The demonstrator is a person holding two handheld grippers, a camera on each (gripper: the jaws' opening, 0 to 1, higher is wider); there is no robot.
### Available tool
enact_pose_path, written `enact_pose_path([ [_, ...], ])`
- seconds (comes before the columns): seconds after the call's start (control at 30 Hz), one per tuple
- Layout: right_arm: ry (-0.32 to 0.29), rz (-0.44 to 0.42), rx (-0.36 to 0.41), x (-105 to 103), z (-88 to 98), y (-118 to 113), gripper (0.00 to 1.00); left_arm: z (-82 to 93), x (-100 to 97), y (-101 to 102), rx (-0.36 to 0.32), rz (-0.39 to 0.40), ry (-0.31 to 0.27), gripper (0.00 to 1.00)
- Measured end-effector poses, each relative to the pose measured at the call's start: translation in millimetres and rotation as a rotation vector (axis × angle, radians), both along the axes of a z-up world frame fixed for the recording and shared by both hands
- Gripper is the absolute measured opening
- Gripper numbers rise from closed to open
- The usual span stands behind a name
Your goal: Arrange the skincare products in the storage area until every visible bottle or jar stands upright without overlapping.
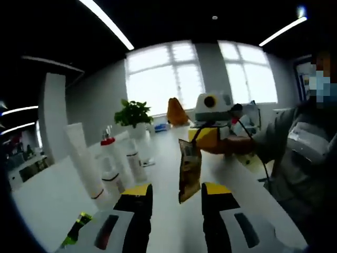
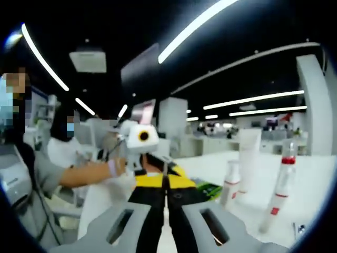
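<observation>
A brown and gold sachet (image 1: 188,168) hangs upright above the white table (image 1: 168,221). My right gripper (image 1: 194,141) comes in from the right and is shut on its top edge. My left gripper (image 1: 176,197) is open, its yellow-tipped jaws standing either side of the sachet's lower end, not touching it. In the right gripper view my right gripper (image 2: 166,179) has its jaws pressed together on the sachet's thin edge. To the left stand a tall white tube (image 1: 84,158), a red-capped bottle (image 1: 108,150) and white pump bottles (image 1: 134,158).
A green packet (image 1: 76,229) lies by my left jaw. A potted plant (image 1: 134,113) and an orange object (image 1: 176,110) sit at the table's far end. A person's sleeve (image 1: 295,142) fills the right side. The white tube (image 2: 248,153), red-banded bottle (image 2: 283,179) and pump bottle (image 2: 230,184) stand upright.
</observation>
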State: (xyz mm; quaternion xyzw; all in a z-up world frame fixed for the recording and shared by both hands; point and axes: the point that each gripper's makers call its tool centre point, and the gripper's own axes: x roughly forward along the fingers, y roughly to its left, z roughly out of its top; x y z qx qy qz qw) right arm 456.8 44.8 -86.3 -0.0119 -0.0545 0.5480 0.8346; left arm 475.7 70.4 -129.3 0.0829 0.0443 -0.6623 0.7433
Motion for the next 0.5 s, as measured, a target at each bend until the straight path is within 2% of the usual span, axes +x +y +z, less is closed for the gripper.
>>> enact_pose_path([
  [0.13, 0.008, -0.012, 0.031, 1.9, 3.7, -3.3, 0.0, 2.7, 4.4, 5.5, -0.019, 0.026, -0.021, 0.11],
  [0.23, 0.01, -0.024, 0.039, 4.0, 3.9, -4.9, 0.0, -1.8, 6.8, 5.9, 0.006, 0.051, -0.018, 0.04],
  [0.33, 0.007, -0.031, 0.039, 5.2, 3.5, -7.0, 0.0, -3.2, 5.2, 5.8, 0.013, 0.047, -0.003, 0.02],
  [0.5, -0.015, -0.025, 0.035, 2.5, 3.8, -6.0, 0.0, 4.3, 10.2, 8.6, -0.006, 0.071, 0.021, 0.0],
])
